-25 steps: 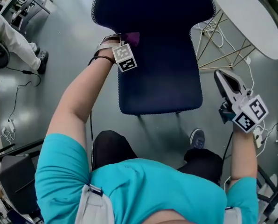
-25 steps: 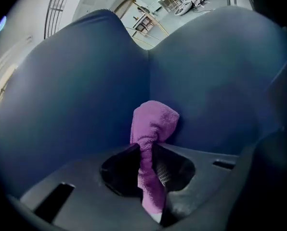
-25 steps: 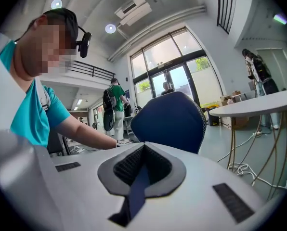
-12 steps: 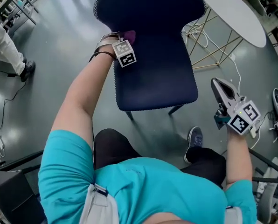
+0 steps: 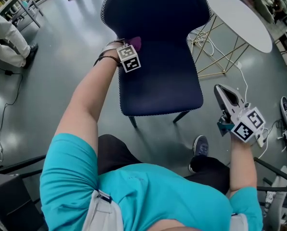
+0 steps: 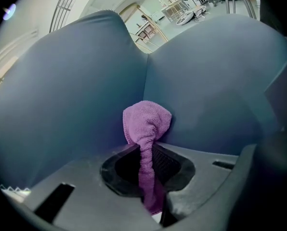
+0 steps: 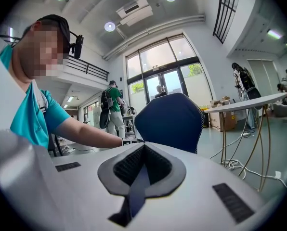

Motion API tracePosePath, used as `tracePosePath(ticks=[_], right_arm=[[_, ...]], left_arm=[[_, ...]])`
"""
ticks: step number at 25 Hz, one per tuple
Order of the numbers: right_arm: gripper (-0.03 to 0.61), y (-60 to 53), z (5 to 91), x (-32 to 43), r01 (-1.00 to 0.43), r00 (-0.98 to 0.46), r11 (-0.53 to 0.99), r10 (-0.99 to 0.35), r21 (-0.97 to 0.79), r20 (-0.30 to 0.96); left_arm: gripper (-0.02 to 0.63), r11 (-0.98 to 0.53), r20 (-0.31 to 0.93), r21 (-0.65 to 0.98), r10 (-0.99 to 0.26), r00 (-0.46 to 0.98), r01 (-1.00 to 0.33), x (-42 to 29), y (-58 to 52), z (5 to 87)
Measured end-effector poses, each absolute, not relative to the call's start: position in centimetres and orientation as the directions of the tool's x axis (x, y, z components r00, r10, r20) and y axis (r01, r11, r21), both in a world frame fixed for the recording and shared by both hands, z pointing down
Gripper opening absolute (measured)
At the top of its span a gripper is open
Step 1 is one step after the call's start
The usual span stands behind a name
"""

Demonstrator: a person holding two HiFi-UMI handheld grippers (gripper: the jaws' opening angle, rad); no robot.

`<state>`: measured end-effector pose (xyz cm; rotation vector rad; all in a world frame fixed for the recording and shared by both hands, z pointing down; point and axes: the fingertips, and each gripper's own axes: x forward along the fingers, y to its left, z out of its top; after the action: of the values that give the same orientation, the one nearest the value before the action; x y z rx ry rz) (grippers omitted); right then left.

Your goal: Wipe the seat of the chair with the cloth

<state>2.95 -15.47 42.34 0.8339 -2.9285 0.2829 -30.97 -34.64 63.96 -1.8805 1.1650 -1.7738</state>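
While held out over the dark blue fabric chair [image 5: 158, 88], pinched a twisted purple terry cloth [image 6: 146, 124] between the jaws of the left gripper [image 6: 146, 165]. Carried the cloth's free end as a rounded knob just beyond the jaw tips, at the crease where the seat met the backrest [image 5: 153, 8], toward the seat's far left part. Could not tell whether that knob touched the upholstery. Showed in the head view only as a small purple patch beside the gripper's marker cube. Hung the right gripper [image 5: 223, 93] well apart from the chair, right of the seat's near right corner and above the grey floor [image 5: 61, 71], jaws pressed together with nothing between them, tips aimed far. Looked, in the right gripper view, past those jaws toward the chair's back and the edge of a thin-legged white oval table [image 5: 240, 18]. Noted white cables [image 5: 208, 35] lying on the floor under that table, and a person in white clothing [image 5: 8, 28] at the far left.
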Motion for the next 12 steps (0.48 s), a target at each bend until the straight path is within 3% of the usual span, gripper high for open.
tracePosePath(ticks=[12], right_arm=[[-0.009, -15.6, 42.6, 1.2, -0.509, -0.860, 0.848, -0.495, -0.147, 0.119]], left_arm=[[0.049, -0.622, 0.682, -0.703, -0.727, -0.078, -0.345, -30.5, -33.6, 63.9]])
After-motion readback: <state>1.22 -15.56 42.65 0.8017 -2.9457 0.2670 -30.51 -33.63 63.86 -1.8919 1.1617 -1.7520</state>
